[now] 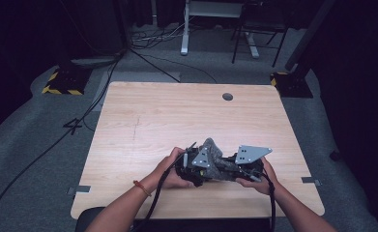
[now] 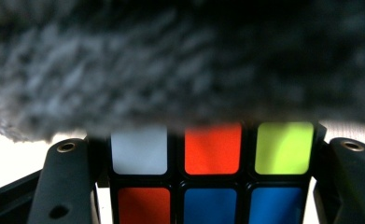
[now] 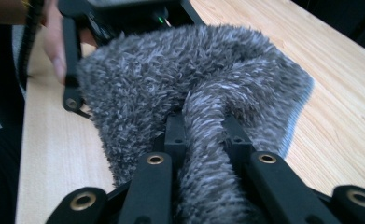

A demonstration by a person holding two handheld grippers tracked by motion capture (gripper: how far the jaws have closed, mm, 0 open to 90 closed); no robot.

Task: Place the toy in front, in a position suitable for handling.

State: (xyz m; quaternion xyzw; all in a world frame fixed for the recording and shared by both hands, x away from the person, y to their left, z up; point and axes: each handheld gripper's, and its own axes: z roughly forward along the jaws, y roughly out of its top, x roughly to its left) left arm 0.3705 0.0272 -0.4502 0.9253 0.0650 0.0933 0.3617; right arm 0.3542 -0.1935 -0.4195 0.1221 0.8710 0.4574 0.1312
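Between my hands near the table's front edge lies a fuzzy grey cloth (image 1: 215, 153). My left gripper (image 1: 198, 169) is shut on a colour puzzle cube (image 2: 213, 175), whose white, orange, green and blue squares sit between the two black jaws of that gripper (image 2: 210, 147). The cloth (image 2: 171, 60) hangs over the cube's top and hides the rest of it. My right gripper (image 3: 211, 161) is shut on a bunched fold of the cloth (image 3: 171, 70). Its jaws point at the left gripper (image 3: 124, 14), and the right gripper (image 1: 232, 168) sits close against the cloth's right side.
The light wooden table (image 1: 177, 111) has a round cable hole (image 1: 227, 96) at the back right. Beyond it, on the grey carpet, are cables (image 1: 152, 63), a white desk leg (image 1: 184, 34) and two yellow-and-black stand bases (image 1: 63, 82).
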